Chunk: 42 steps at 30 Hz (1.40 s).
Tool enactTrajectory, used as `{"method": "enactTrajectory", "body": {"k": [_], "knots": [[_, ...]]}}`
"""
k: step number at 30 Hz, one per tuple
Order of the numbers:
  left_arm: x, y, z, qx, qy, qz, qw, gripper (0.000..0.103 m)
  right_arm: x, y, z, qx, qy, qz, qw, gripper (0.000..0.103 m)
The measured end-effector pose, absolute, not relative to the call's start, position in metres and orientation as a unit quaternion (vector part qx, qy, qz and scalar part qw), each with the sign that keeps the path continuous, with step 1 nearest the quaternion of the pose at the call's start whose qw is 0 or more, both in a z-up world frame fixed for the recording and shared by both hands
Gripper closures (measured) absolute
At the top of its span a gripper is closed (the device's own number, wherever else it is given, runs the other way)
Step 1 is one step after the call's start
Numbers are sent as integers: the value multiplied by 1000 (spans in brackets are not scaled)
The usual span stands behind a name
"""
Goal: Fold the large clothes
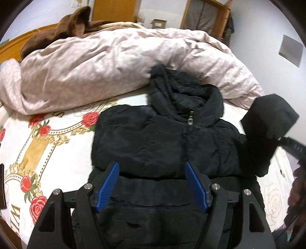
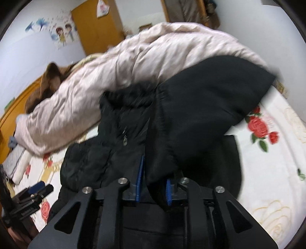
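We have the black hooded jacket (image 1: 164, 139) lying front-up on the rose-print bedsheet (image 1: 38, 145), hood toward the pink duvet (image 1: 107, 63) bunched behind it and touching the hood tip.

Left gripper (image 1: 152, 170) hovers over the jacket's lower body, jaws wide, nothing between the blue pads (image 1: 108, 188). Right gripper (image 2: 154, 180) has its jaws narrow, clamped on a fold of the right sleeve (image 2: 200, 115), which is lifted off the bed; the left view shows that sleeve (image 1: 267, 126) hanging in the air at the jacket's right edge.

Risks as we see them:
- Puffy, slick-looking fabric. Grip is on a thin bunch, so the sleeve could slide out mid-swing.
- Right view is motion-blurred. A fast swing could drag the whole jacket sideways, since nothing pins the body.
- Hood sits against the duvet and could snag or push under it if the jacket shifts up.
- Sleeve may land crooked across the zipper (image 1: 190, 117). The padding looks likely to spring back.

Containers: none in view that we can confirm. 1 open wardrobe-like frame (image 1: 206, 17) in the background, contents too blurred to tell.
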State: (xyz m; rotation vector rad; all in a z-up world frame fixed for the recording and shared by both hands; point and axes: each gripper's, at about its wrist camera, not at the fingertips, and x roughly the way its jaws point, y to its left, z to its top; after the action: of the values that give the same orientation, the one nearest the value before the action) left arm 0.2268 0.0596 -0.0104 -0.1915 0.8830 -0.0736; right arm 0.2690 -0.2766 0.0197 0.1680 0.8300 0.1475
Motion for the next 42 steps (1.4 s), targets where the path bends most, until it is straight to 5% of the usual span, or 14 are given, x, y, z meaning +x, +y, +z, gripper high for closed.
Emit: {"method": "enactTrajectory", "body": {"k": [1,4,5,14,26,28,29,30,42], "knots": [[227,64,-13,-97,428,-33,898,30,270,-269,14,79,406,77,907,75],[227,74,-20,-105,432,-26,895,30,277,-248,-5,66,421,100,899,37],[228,77,-23,-109,434,-24,894,30,279,-243,-10,64,426,108,896,34],[242,73,-27,-122,443,-35,888,30,265,-239,-20,73,430,163,885,34],[336,12,-76,-125,497,-104,853,30,252,-398,-35,128,411,-26,902,34],[339,8,-83,-128,497,-109,851,46,258,-402,-41,130,416,-29,900,34],[338,7,-82,-127,492,-112,854,84,263,-401,-44,131,419,-26,898,34],[336,8,-79,-127,488,-115,856,90,267,-399,-45,128,419,-24,898,34],[328,19,-100,-76,473,-43,877,95,311,-358,-113,77,459,24,885,37]]}}
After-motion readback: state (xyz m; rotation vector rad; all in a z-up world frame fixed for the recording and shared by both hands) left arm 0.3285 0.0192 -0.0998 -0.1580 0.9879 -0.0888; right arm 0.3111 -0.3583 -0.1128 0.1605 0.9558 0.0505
